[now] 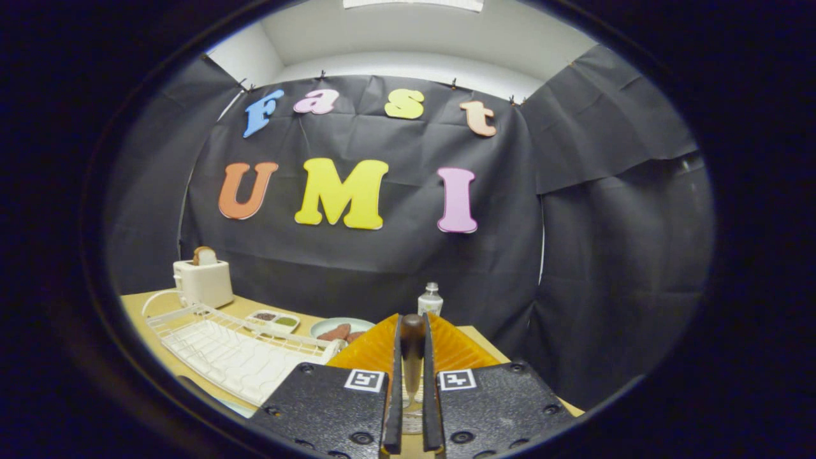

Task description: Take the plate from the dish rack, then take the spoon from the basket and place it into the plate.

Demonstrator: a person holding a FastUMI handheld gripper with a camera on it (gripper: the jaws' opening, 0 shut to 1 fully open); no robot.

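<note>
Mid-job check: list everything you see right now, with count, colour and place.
Spoon: one, dark brown handle, upright between the fingers.
Dish rack: one, white, on the table beside the fingers.
Toaster: one, cream, beyond the rack, bread in its slot.
Sauce dish: one, white, two compartments, behind the rack.
Plate: one, pale green, holding reddish food.
Bottle: one, clear, beyond the fingers.
Table: one, tan.
Gripper: shut on the spoon.

Black cloth (382, 268) hangs in creased panels as the booth's wall, clipped along its top edge, with another panel overlapping it on one side. Above it rise a white wall (408, 67) and ceiling, evenly lit. Below stands a light wooden table (143, 306) against the cloth.
</note>
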